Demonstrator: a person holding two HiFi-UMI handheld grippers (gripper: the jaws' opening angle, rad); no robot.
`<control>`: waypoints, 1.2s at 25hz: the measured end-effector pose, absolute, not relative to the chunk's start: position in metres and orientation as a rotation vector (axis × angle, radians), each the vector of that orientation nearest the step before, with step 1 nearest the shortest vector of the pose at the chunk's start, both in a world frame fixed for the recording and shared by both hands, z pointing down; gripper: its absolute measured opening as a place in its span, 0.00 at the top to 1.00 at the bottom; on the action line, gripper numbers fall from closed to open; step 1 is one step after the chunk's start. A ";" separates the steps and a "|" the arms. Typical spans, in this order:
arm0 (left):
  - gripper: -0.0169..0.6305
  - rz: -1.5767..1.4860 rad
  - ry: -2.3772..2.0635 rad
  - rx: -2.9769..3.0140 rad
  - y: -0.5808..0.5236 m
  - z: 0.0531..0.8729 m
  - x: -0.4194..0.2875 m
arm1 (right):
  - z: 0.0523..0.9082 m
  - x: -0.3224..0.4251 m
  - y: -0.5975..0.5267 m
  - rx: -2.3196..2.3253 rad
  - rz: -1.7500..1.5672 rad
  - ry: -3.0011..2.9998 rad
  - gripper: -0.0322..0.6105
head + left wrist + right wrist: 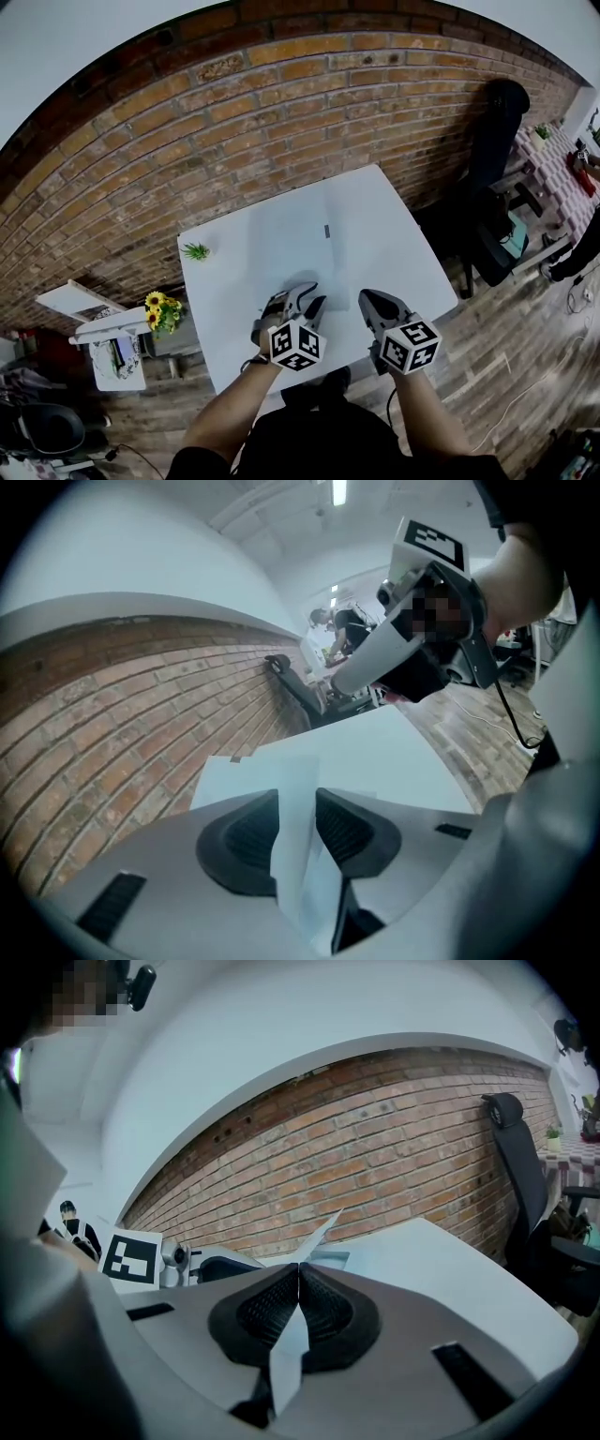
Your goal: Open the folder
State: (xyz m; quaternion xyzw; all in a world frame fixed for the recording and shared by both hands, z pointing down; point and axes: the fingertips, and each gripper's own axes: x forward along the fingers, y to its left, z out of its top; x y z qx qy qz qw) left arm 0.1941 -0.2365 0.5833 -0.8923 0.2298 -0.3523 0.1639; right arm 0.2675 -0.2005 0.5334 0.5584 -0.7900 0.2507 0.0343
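At the near edge of the table (pixel 417 277), the left gripper (pixel 298 806) clamps a folder (pixel 281 766) leaf. The right gripper (pixel 298 1283) pinches the folder's edge.

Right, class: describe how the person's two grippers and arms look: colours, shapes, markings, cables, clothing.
The left gripper and right gripper have light grey shells with black ribbed pads. Each carries a white cube printed with black square markers. A thin black cable trails from the right one. The forearms are bare; the top is dark.
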 end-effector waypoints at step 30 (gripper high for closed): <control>0.94 -0.610 1.322 -2.719 -0.284 0.513 0.040 | 0.527 0.190 -0.219 1.601 0.690 -2.438 0.92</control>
